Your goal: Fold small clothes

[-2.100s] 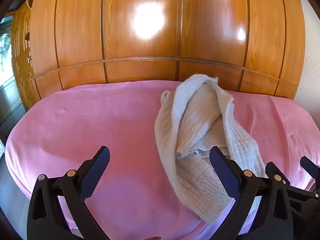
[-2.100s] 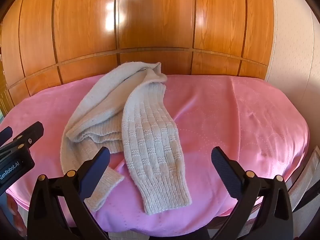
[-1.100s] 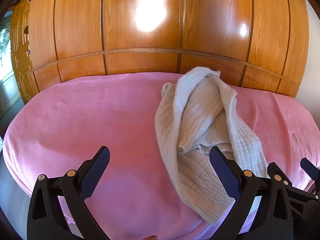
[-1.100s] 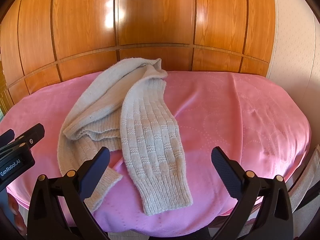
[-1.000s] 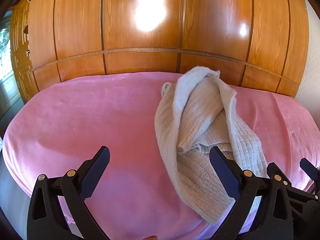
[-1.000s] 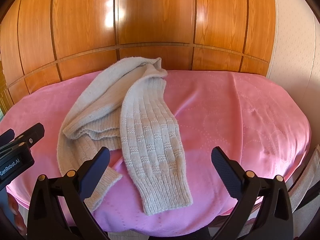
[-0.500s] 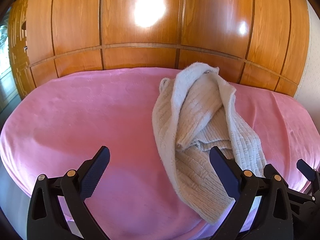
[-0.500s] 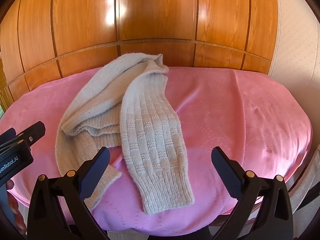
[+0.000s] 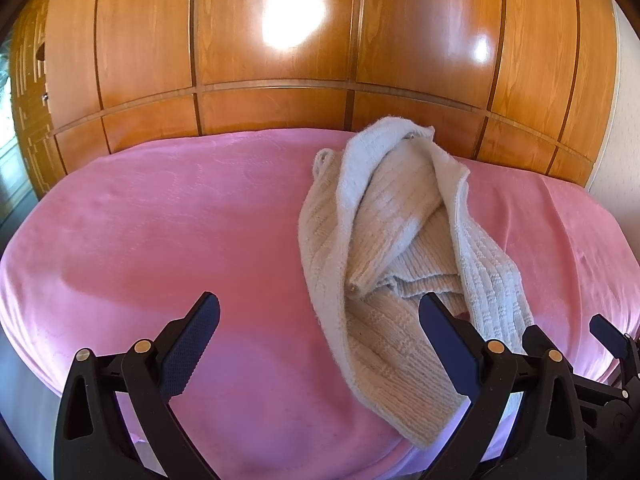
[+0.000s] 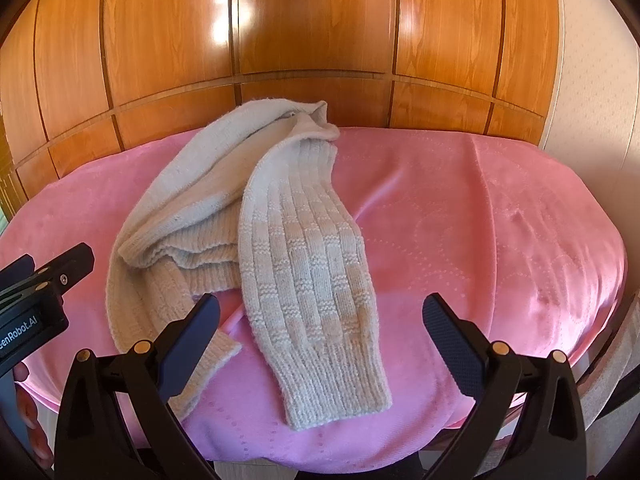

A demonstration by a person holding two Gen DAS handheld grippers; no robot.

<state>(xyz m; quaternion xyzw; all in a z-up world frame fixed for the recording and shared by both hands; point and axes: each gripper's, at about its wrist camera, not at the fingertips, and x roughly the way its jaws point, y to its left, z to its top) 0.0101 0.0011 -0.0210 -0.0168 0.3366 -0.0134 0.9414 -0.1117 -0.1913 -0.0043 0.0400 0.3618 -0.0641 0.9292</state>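
Ahead of both grippers, on a pink cover (image 10: pixel 460 220), lies a cream knitted sweater (image 10: pixel 280 232), crumpled and unfolded. Its bunched top sits at the far edge of the cover, close to the wooden panelled wall (image 10: pixel 312 32) behind, and the knit spreads from there toward the grippers. One sleeve (image 10: pixel 316 280), knitted in a ribbed block pattern, runs straight down toward the right gripper (image 10: pixel 320 320); its cuff ends between that gripper's two fingers as seen from the right wrist camera, a little nearer the left finger. A second cuff end (image 10: pixel 212 356) lies partly behind that same left finger. The rest of the body is folded over itself in loose layers beyond that left finger.

The right gripper's jaws stand wide apart and hold nothing; whether the fingertips touch the knit cannot be told from this view.

From the left wrist camera the sweater (image 9: pixel 400 240) lies off to the right of the left gripper (image 9: pixel 320 320), with its near hem reaching down behind the right finger. Between this gripper's fingers there is mostly bare pink cover (image 9: pixel 160 220). The left gripper's jaws are also spread wide, empty.

The two grippers are side by side (each shows at the edge of the other's view): the right gripper (image 9: pixel 572 332) at the lower right of the left camera, the left gripper (image 10: pixel 52 266) at the left edge of the right camera, beside the sweater's edge.

The surface under the cover is hidden.
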